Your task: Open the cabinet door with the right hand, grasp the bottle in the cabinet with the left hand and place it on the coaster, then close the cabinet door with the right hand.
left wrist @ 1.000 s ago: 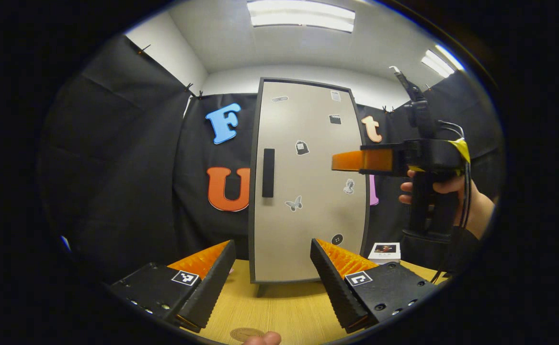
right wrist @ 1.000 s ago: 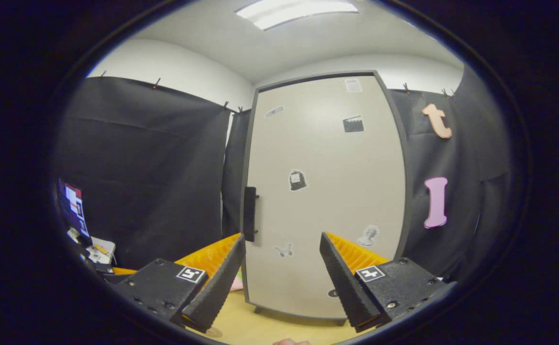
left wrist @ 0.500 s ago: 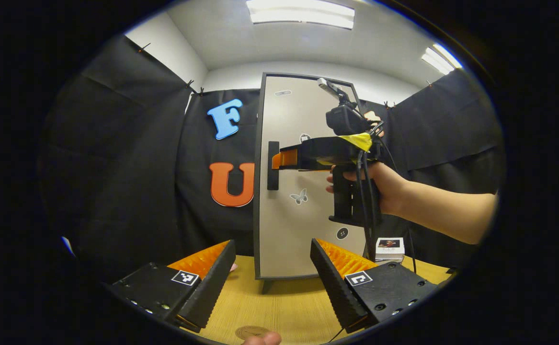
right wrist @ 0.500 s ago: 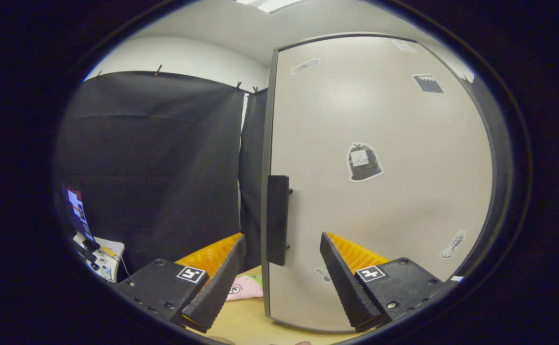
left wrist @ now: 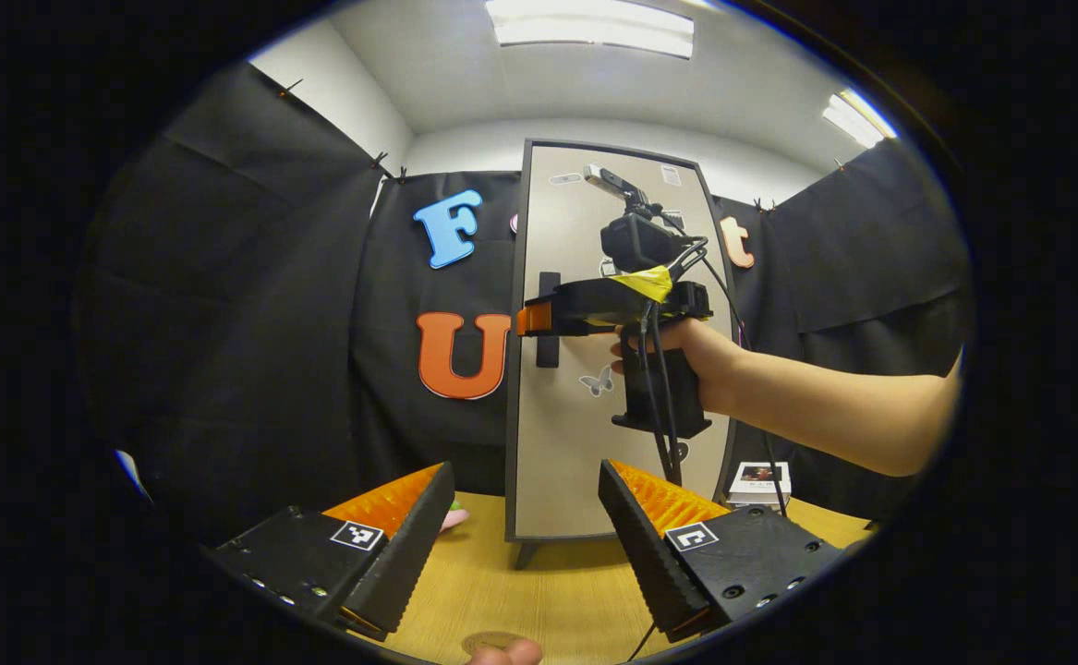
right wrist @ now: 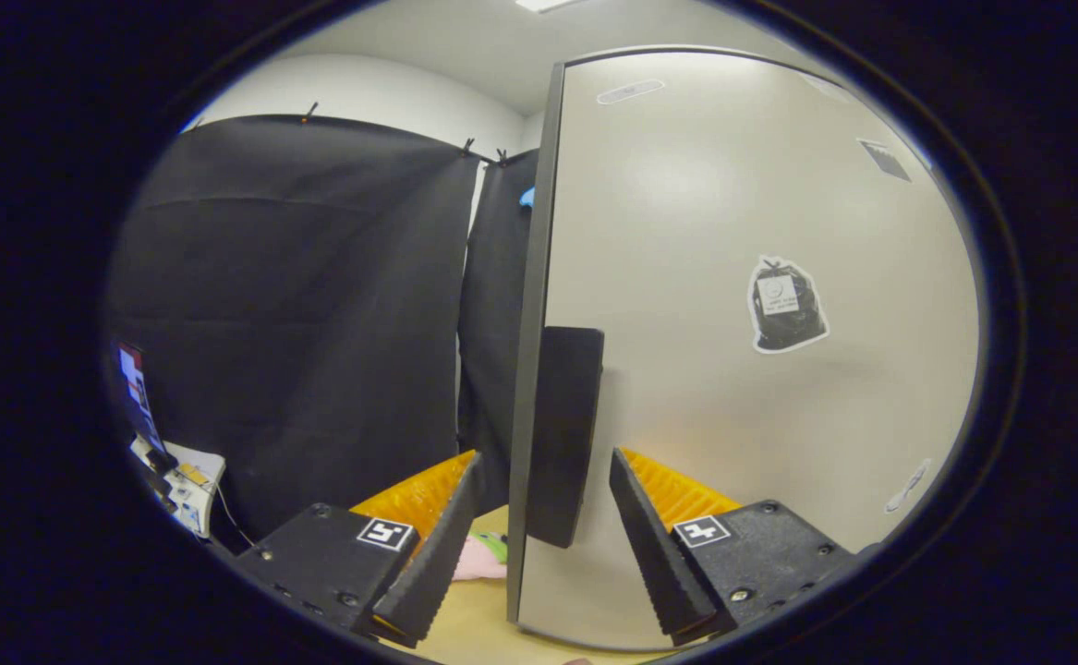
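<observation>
Cabinet (left wrist: 617,406): upright on bench (left wrist: 539,591), door shut. Right gripper (right wrist: 539,545): jaws apart, flanking handle (right wrist: 564,434) at door's left edge. Left gripper (left wrist: 520,545): jaws apart, low over bench, coaster (left wrist: 488,640) beneath.

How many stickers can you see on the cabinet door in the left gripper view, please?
3 clearly: a butterfly sticker below the handle, an oval sticker at the top left, and a paper sticker at the top right. The right tongs and hand may hide others.
</observation>
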Available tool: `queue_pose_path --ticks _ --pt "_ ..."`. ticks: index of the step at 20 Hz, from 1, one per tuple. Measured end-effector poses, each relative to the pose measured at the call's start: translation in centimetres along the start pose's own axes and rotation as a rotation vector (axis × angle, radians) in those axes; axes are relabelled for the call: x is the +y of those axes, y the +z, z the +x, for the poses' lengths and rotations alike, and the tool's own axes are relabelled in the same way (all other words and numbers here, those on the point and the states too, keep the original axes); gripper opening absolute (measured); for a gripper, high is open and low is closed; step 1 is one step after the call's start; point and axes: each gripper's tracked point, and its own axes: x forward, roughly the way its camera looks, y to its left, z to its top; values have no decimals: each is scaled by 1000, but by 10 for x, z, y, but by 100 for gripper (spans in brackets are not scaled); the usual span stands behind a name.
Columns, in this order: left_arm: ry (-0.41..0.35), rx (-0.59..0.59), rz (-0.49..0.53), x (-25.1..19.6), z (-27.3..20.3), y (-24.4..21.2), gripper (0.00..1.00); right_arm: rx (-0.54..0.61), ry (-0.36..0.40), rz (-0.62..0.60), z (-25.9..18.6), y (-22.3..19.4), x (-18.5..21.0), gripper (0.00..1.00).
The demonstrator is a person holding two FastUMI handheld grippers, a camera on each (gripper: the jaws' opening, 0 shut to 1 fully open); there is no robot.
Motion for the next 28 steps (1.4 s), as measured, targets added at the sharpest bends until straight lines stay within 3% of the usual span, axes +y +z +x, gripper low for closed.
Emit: queue_pose_path --ticks 3,8,10,11,19,23,28 --pt "-6 -3 6 2 0 -1 95 -4 -17 -18 6 1 0 66" --pt "-14 -1 -14 5 2 -1 95 -14 -63 4 14 0 -2 60" --pt "-22 -4 -19 6 2 -2 95 -42 -86 59 14 0 -7 49" --pt "-24 -6 -18 6 2 -1 95 -47 -89 77 13 1 -9 36" --pt "-22 19 -26 9 4 -6 95 -52 -88 85 13 0 -8 19" --pt "-3 12 -27 17 2 -3 95 -42 -83 81 9 -1 -8 19" --pt "7 18 -47 23 -5 -7 95 -27 -19 67 -15 -1 3 20"
